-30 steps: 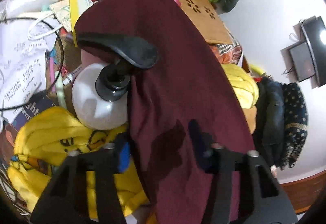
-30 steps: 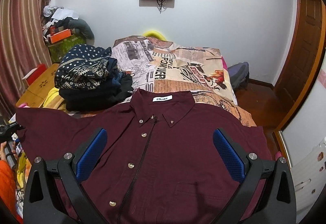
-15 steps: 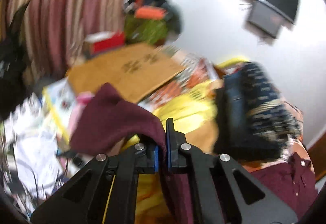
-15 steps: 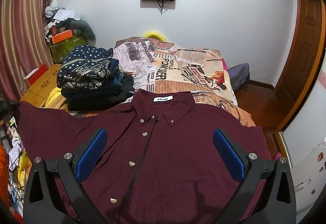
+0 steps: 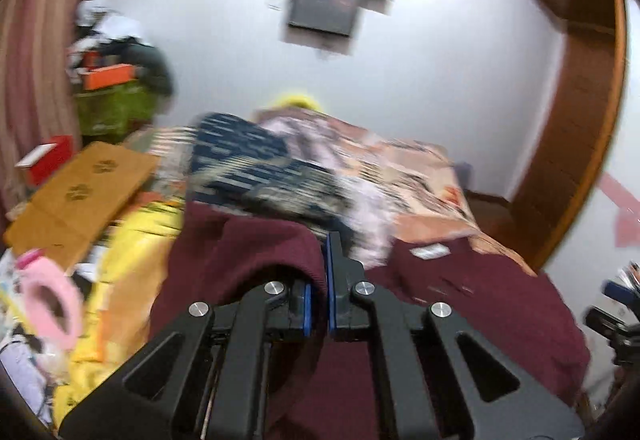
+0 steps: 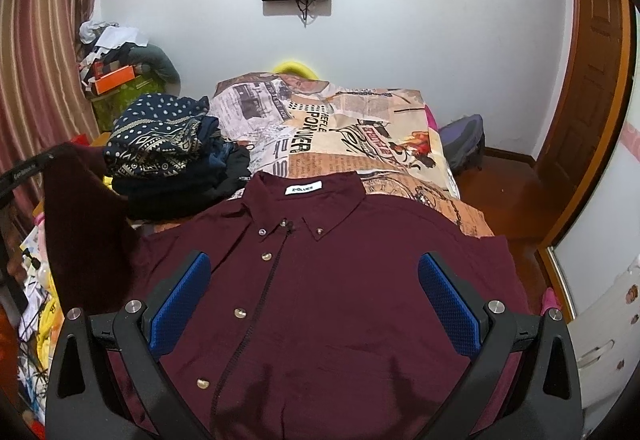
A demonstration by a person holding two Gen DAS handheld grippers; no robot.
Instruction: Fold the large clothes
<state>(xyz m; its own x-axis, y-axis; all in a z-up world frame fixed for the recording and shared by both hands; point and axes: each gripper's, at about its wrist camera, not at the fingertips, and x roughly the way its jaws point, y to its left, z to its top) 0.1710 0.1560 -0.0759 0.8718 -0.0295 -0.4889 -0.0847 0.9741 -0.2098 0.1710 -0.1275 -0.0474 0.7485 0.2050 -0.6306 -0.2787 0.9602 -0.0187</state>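
We see the shirt [image 6: 320, 300] lying front-up on the bed [image 6: 360, 144], collar toward the far wall, directly under our right claw [image 6: 316, 300], which hangs released above its chest. Our left claw [image 5: 318, 280] is clenched on the sleeve [image 5: 248, 252], lifted at the shirt's left edge. A clothes pile [image 6: 172, 152] sits just beyond that shoulder; bare bedspread lies past the collar.

The right gripper [image 6: 314, 306] hangs with jaws wide apart over the maroon shirt [image 6: 340, 300], whose left sleeve [image 6: 80, 224] is lifted.
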